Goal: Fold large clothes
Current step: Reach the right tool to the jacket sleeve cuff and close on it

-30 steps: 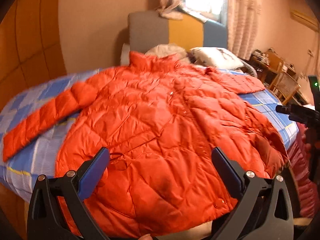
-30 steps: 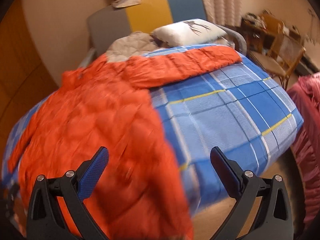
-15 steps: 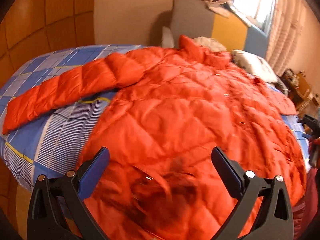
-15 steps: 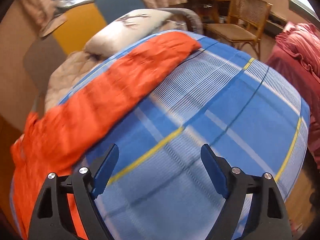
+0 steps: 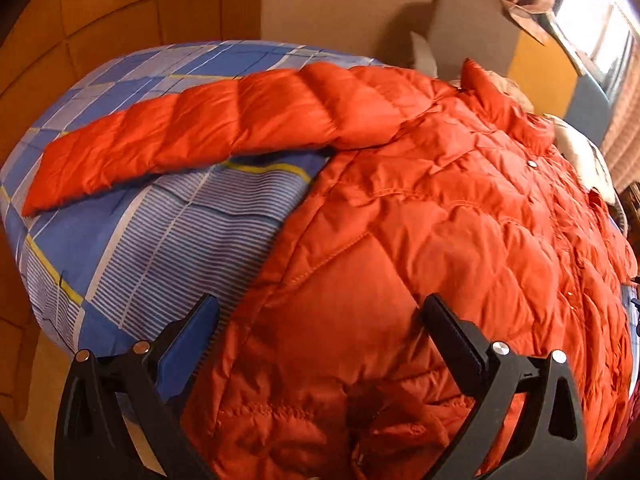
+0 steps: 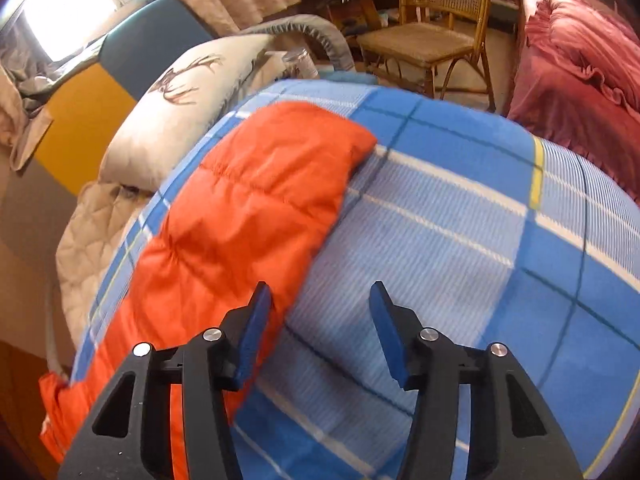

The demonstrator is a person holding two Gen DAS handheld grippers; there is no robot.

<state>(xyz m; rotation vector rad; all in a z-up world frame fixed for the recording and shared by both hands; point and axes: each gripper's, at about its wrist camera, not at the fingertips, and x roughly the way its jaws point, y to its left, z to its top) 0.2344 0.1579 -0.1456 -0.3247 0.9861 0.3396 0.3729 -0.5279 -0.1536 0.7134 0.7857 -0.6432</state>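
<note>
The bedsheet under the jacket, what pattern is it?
The bedsheet is blue plaid with white and yellow stripes, clearest in the right wrist view.

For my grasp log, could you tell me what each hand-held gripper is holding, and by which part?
Nothing: the left hand-held gripper gapes open above the orange jacket; the right hand-held gripper stands open beside its sleeve.

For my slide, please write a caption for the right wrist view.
Open right gripper hovers over the blue plaid bed, beside the orange jacket sleeve.

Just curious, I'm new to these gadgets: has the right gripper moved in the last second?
Yes. The right gripper swung from the jacket's body toward its sleeve, nearer the pillow and chair.
</note>
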